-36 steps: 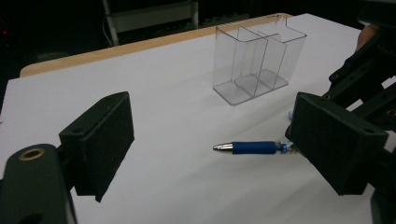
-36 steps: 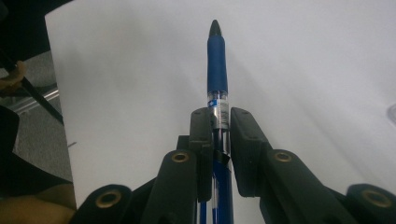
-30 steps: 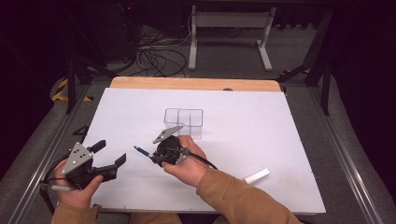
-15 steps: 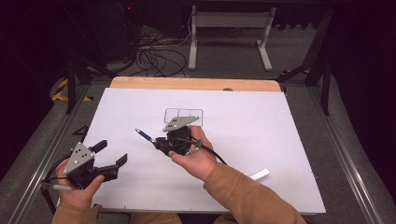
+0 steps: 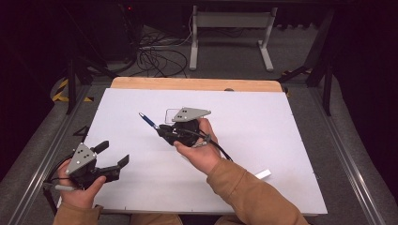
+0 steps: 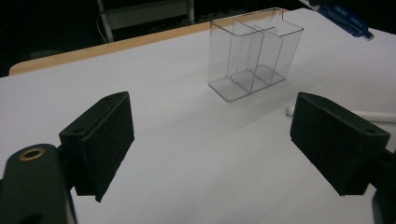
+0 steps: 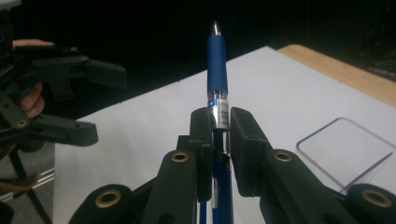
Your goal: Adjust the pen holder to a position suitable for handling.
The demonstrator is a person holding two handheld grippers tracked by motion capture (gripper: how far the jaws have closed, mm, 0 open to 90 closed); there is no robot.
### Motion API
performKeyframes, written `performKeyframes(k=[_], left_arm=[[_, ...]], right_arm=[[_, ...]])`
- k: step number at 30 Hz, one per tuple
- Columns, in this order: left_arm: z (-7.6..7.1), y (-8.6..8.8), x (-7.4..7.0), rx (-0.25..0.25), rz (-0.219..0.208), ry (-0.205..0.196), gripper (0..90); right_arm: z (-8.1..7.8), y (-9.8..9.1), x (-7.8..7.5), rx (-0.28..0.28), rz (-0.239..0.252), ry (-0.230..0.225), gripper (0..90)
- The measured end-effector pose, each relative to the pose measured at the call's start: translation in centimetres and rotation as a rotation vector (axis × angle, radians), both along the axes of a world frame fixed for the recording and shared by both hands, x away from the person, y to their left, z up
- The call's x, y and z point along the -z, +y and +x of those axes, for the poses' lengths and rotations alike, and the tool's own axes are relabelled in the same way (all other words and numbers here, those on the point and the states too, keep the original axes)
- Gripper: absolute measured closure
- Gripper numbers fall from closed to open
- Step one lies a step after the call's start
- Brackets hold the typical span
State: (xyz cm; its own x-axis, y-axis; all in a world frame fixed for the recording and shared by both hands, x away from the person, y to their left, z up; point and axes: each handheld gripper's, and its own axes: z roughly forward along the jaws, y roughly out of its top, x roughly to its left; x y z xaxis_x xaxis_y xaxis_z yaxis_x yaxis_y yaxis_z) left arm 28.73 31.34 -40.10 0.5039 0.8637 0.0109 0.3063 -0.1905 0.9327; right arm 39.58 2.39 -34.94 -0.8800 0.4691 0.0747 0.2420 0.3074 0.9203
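clear divided holder [image 6: 254,56] stands empty mid-tabletop; right gripper [image 7: 219,122] jaws clamp a blue pen [image 7: 217,70]; left gripper [image 6: 210,140] jaws open; its view shows a white marker [image 6: 373,115].

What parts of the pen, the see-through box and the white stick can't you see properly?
- Pen: in the right gripper view its back end runs down behind the right gripper.
- Clear box: in the high view the right gripper's grey plate covers most of it.
- White marker: in the left gripper view a finger of the left gripper covers its middle, and the edge cuts it.
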Motion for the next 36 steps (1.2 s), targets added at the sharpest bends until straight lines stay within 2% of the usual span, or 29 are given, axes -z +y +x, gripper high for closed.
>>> performKeyframes(k=[2,6,10,15,16,20,23,29,36], left_arm=[[0.0,0.0,0.0,0.0,0.0,-0.002,14.4],[0.1,-0.2,0.1,0.006,0.004,0.003,14.4],[0.1,-0.2,0.1,0.009,0.004,0.003,14.3],[0.1,-0.2,0.2,0.008,0.002,0.003,14.4],[0.1,-0.2,0.2,0.008,0.002,0.004,14.3],[0.1,-0.3,0.2,0.011,0.005,0.004,14.3],[0.1,-0.3,0.2,0.013,0.006,0.007,14.3],[0.2,-0.4,0.3,0.015,0.006,0.008,14.3],[0.3,-0.6,0.5,0.019,0.009,0.012,14.3]], right_arm=[[0.3,-0.1,0.0,0.007,0.015,-0.012,80.6],[1.0,0.0,0.1,0.007,0.015,0.011,80.6],[1.5,0.1,0.2,0.019,0.021,-0.006,80.6],[2.2,0.0,0.3,0.029,0.051,-0.023,80.6],[2.3,-0.1,0.3,0.031,0.066,-0.037,80.6],[2.7,-0.1,0.2,0.041,0.074,-0.054,80.6],[3.2,-0.1,0.2,0.043,0.094,-0.047,80.5],[4.3,0.0,0.4,0.065,0.113,-0.08,80.5],[5.9,0.6,1.2,0.092,0.085,-0.091,80.5]])
